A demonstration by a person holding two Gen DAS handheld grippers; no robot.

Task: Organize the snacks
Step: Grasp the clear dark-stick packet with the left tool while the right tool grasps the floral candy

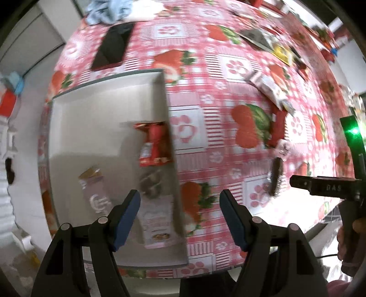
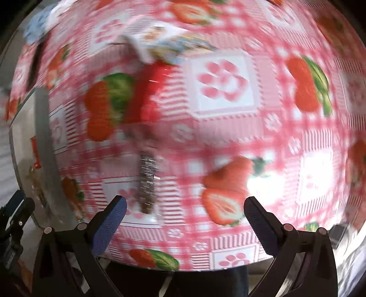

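A white box (image 1: 96, 118) sits on the strawberry tablecloth (image 1: 217, 109) and holds a red snack packet (image 1: 155, 146), a pale pink packet (image 1: 96, 194), a dark packet (image 1: 151, 182) and a pink-white packet (image 1: 157, 224). My left gripper (image 1: 179, 201) is open and empty above the box's right wall. My right gripper (image 2: 184, 205) is open and empty over the cloth; a dark narrow snack bar (image 2: 147, 180) lies just ahead, a red packet (image 2: 148, 91) and a white packet (image 2: 155, 43) farther off. The right wrist view is blurred.
A black phone (image 1: 113, 45) and a blue cloth (image 1: 107, 11) lie beyond the box. More packets (image 1: 267, 84) are scattered over the far right of the table. The right gripper's body (image 1: 331, 187) shows at the left view's right edge. The box edge (image 2: 43, 137) is at left.
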